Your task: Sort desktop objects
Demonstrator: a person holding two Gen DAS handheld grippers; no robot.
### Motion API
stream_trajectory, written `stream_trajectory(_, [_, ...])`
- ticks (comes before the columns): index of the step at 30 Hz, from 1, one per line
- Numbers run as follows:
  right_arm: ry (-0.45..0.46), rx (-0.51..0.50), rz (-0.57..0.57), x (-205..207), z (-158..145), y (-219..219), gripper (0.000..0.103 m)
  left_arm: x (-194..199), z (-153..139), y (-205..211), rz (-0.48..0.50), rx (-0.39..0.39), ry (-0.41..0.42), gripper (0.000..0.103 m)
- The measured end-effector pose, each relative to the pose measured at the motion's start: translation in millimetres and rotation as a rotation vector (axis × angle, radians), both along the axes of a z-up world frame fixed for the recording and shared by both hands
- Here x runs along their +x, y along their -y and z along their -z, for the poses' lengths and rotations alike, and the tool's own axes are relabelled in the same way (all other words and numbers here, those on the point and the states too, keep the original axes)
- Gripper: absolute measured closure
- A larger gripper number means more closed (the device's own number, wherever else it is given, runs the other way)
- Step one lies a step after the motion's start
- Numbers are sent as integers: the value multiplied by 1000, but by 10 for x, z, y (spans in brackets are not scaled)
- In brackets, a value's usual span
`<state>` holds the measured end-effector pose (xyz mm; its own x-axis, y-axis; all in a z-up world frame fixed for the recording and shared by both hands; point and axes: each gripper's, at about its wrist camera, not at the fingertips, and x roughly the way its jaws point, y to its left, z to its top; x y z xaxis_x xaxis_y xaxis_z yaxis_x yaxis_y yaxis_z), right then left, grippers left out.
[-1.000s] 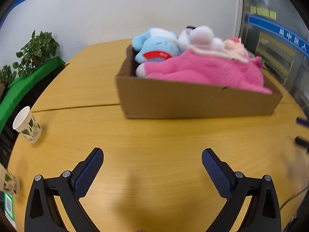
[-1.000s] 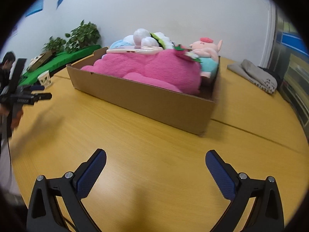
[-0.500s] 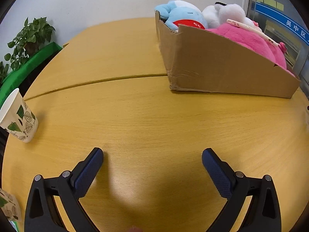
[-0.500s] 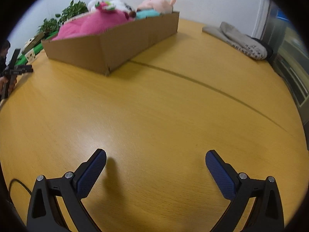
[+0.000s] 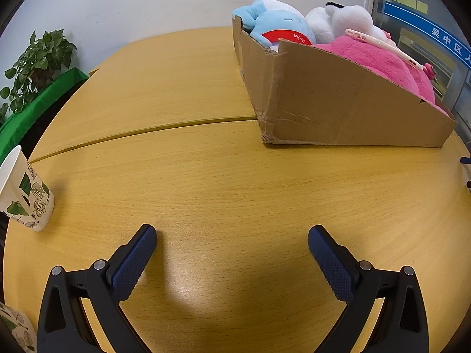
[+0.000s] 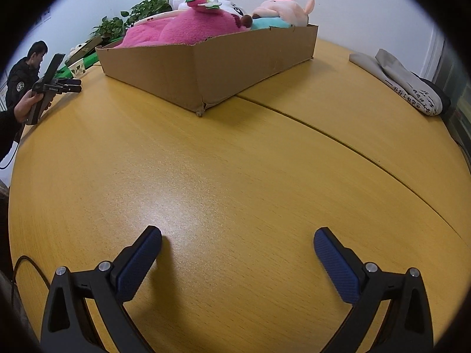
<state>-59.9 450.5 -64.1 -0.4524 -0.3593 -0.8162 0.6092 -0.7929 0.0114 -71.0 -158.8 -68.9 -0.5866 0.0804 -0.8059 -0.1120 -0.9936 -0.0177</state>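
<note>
Jaws spread wide and empty on both left gripper (image 5: 232,236) and right gripper (image 6: 238,239), hovering low over bare desk (image 5: 235,176); nothing pinched.

Vs 1 s ago: both tools pulled back and down from cardboard box (image 5: 338,108), now further off and seen corner-on rather than side-on; barely any shift over last half sec, so prob. settling. Box crammed w/ plush: blue toy (image 5: 276,26), white toy (image 5: 344,20), big pink toy (image 5: 382,58) w/ pale phone case (image 5: 382,44) lying on top. No loose item left on open desk betw. jaws and box; judged as sorting done or nearly, retreat to rest.

Left view only: leaf-print paper cup (image 5: 23,194) at desk's left edge, second cup (image 5: 13,332) at bottom corner; poss. leftovers to sort, can't tell. Right view only: pink-eared toy (image 6: 282,10) at box's far end, folded grey cloth (image 6: 403,82) at desk's right edge, left tool in hand (image 6: 28,104), seated person (image 6: 23,67) behind.
</note>
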Motion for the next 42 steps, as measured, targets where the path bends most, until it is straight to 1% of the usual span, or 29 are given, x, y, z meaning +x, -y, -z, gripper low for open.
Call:
stream_trajectory(2, [-1,0,-60,21,0,67,0,-1,1,35,1,2,0,0])
stream_trajectory(4, [-4,1,-108,36,4,128,0,-54,-1,85,-22,1,1,0])
stream_trajectory(6, [-2,-1,-95,2,3,130,0,-105,-4,123,-41,1,1,0])
stream_trajectory(8, [-3,0,-61,-32,1,110,0,-139,-6,138,-34,0,1,0])
stream_trajectory(11, [-6,1,-47,-35,-2,95,0,-190,-7,161,-23,-2,0,0])
stream_trajectory(18, [-14,2,-59,-46,-1,88,0,-229,-10,188,76,-3,0,0])
stream_trajectory(20, [-15,2,-60,-48,2,89,0,-226,-7,185,88,-3,0,0])
stream_trajectory(42, [-16,7,-60,-42,6,92,0,-189,5,175,84,-1,-3,0])
